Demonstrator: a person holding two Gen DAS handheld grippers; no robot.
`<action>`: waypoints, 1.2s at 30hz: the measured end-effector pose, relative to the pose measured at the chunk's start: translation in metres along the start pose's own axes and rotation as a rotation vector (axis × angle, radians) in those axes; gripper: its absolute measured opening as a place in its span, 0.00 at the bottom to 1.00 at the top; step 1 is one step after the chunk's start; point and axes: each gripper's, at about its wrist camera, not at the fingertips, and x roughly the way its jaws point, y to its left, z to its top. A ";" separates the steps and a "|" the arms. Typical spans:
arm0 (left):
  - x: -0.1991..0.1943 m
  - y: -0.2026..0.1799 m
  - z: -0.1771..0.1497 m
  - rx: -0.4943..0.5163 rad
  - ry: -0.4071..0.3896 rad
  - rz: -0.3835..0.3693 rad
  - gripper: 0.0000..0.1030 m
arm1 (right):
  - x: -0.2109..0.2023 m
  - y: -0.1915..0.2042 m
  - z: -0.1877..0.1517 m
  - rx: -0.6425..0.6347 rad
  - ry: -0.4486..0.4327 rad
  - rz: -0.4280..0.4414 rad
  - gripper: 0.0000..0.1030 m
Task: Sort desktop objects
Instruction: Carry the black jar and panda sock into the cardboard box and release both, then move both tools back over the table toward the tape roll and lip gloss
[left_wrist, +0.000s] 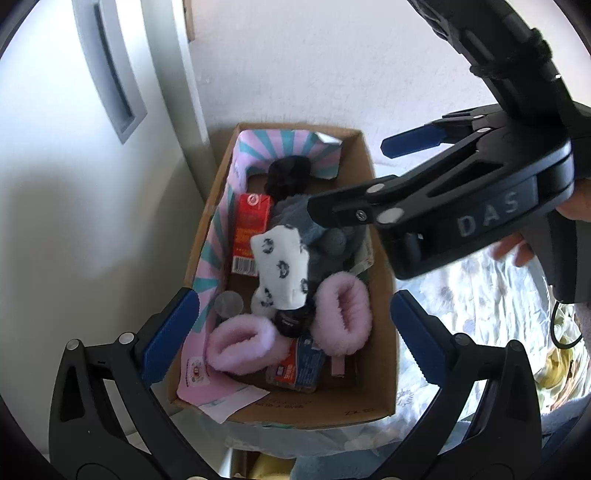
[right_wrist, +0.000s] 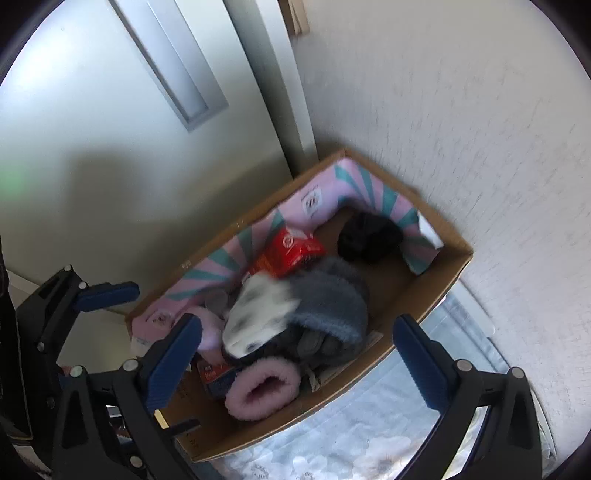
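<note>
A cardboard box (left_wrist: 380, 295) stands against the wall and holds a white patterned sock (left_wrist: 282, 264), grey fuzzy socks (left_wrist: 325, 236), two pink fluffy slippers (left_wrist: 343, 314), a red carton (left_wrist: 251, 225), a black item (left_wrist: 290, 173) and a pink-teal striped liner (left_wrist: 288, 146). My left gripper (left_wrist: 291, 334) is open and empty, above the box's near end. My right gripper (right_wrist: 295, 365) is open and empty over the box (right_wrist: 424, 295), above the white sock (right_wrist: 258, 317). The right gripper also shows in the left wrist view (left_wrist: 354, 181), above the grey socks.
A white cabinet door with a recessed handle (left_wrist: 114, 77) stands left of the box. A textured white wall (right_wrist: 461, 110) is behind it. A floral plastic-covered surface (left_wrist: 461, 295) lies to the right. The left gripper shows in the right wrist view (right_wrist: 129, 291).
</note>
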 end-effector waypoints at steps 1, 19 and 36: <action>-0.001 -0.002 -0.001 0.002 -0.015 0.001 1.00 | -0.002 0.000 -0.001 -0.001 -0.010 -0.017 1.00; -0.019 -0.037 0.008 0.034 -0.074 -0.075 1.00 | -0.064 -0.059 -0.045 0.259 -0.225 0.019 1.00; 0.009 -0.177 0.010 0.178 -0.023 -0.134 1.00 | -0.168 -0.155 -0.176 0.389 -0.308 -0.318 1.00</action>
